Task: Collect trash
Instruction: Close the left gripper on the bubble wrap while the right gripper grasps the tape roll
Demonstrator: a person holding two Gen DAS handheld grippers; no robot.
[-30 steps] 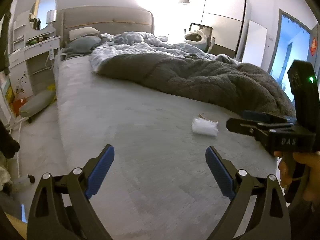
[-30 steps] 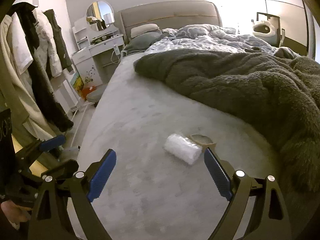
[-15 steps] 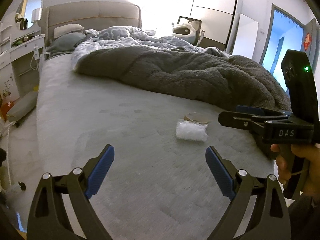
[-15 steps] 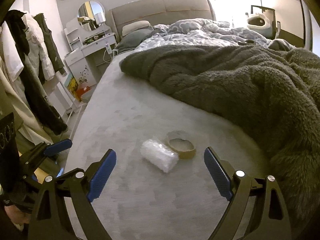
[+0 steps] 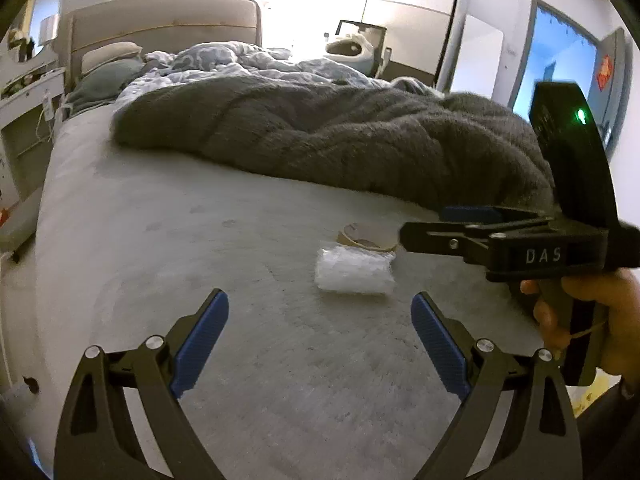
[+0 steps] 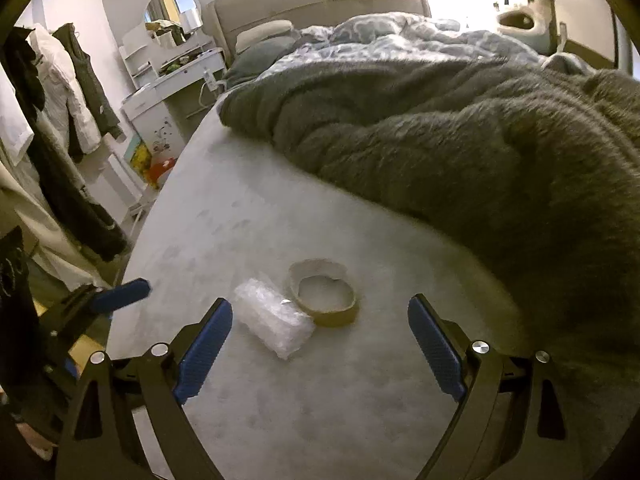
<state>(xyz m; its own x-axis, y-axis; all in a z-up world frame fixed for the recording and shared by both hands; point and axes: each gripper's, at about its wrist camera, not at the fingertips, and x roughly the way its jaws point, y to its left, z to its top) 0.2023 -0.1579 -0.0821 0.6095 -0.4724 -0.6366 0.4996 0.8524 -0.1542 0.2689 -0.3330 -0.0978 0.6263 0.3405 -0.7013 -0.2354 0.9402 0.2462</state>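
Note:
A crumpled clear bubble-wrap wad (image 5: 354, 272) (image 6: 274, 326) lies on the grey bed sheet (image 5: 180, 248), touching a brown tape-roll core (image 5: 366, 236) (image 6: 324, 294) just behind it. My left gripper (image 5: 320, 326) hovers open above the sheet, short of the wad. My right gripper (image 6: 320, 330) is open too, both pieces of trash lying on the sheet just ahead of its blue pads, nothing gripped. Seen from the left wrist, the right gripper (image 5: 460, 226) comes in from the right beside the tape core, held by a hand (image 5: 580, 312).
A thick dark grey blanket (image 6: 460, 140) is heaped across the bed behind the trash, with a patterned duvet and pillows (image 5: 108, 68) at the headboard. A dressing table (image 6: 176, 76) and hanging coats (image 6: 60, 112) stand left of the bed. The left gripper's fingers (image 6: 120, 300) show at the bed's left edge.
Both grippers have moved forward and down toward the trash, which now looks larger and nearer. The tape core has come into full view. Both jaws stayed wide.

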